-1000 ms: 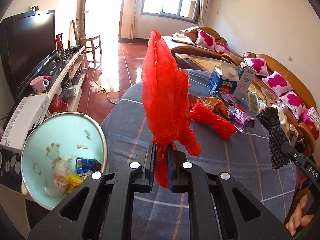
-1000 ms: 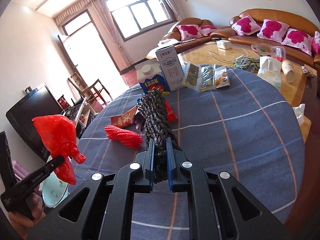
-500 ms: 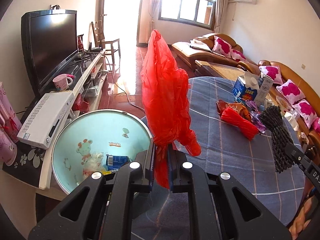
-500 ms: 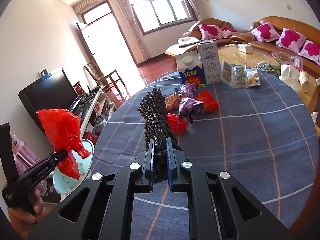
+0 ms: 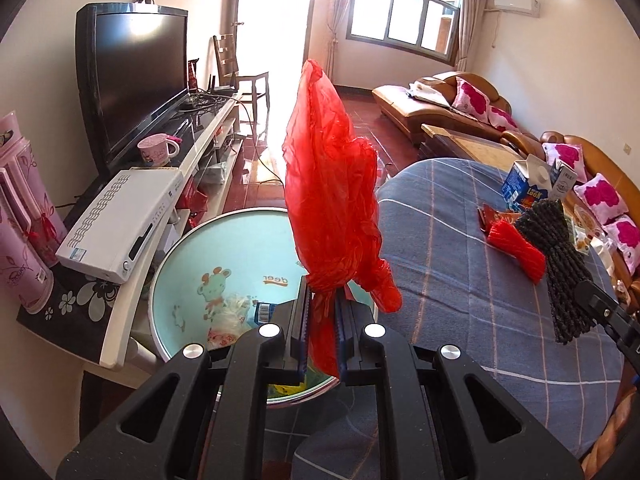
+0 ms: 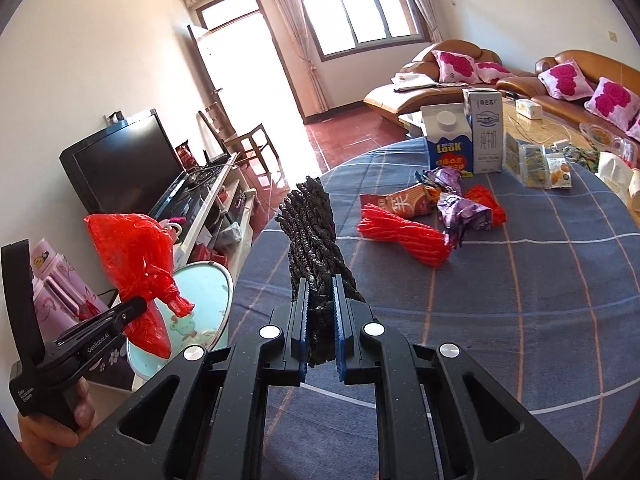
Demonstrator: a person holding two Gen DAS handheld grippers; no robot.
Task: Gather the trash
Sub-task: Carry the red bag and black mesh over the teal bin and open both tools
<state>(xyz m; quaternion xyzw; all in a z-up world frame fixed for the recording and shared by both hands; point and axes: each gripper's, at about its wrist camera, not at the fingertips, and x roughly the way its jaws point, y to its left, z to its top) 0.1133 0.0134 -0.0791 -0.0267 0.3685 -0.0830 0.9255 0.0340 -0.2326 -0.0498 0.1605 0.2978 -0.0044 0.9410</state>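
Red plastic bag [image 5: 332, 200] pinched at its knotted neck by the left gripper [image 5: 321, 344], jaws pressed tight on it. Versus a second ago the left gripper has swung off the table [image 5: 480, 280] and now sits over the pale blue trash bin [image 5: 192, 264], which fills far more of the left wrist view; bin was low at the corner before. Bag hangs above the bin's near rim, not inside. Bin already holds scraps, a blue wrapper visible. Right gripper [image 6: 321, 340] clamped on the black braided bundle [image 6: 314, 236], same grip as before, above the table's left edge. Left on the blue checked cloth: red shredded bundle [image 6: 400, 236], purple foil wrappers [image 6: 460, 212], orange snack packet [image 6: 412, 204], two cartons [image 6: 464, 140] further back. Bin sits just beside the table edge, tight against the white TV stand [image 5: 160, 200]; white box [image 5: 116, 220] on the stand overhangs near the bin rim. Floor beyond toward the door is open. Hand [image 6: 52, 432] visible on the left gripper handle.
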